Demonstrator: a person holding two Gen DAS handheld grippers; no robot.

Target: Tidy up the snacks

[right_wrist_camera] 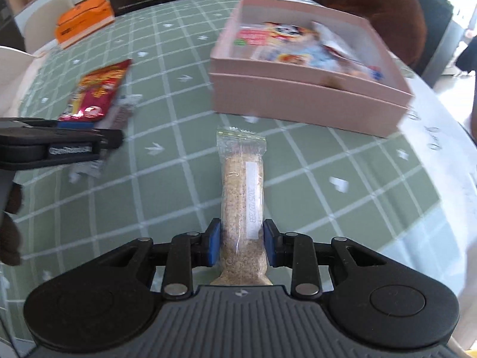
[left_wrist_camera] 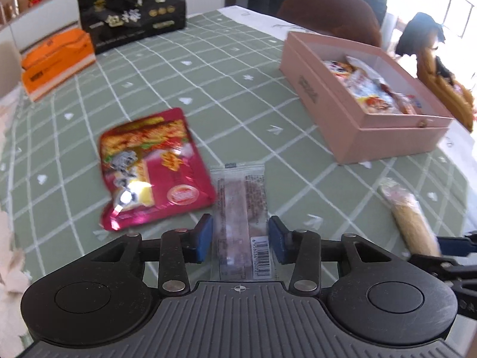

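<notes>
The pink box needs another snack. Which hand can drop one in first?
Probably the right. The right gripper is clamped on the grain bar, while the left gripper only straddles the clear-wrapped bar. The pink box lies just ahead.

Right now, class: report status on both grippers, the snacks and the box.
Left gripper open astride brown bar. Right gripper shut on grain bar. Pink box ahead, part filled. Red pouch loose; path clear.

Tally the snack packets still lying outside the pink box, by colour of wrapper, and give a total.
Red pouch: 1, the red pouch lying flat on the green cloth.
Clear wrappers: 2, the brownish bar between the left gripper pads and the tan bar in the right gripper.
Total: 3 outside the pink box.
</notes>
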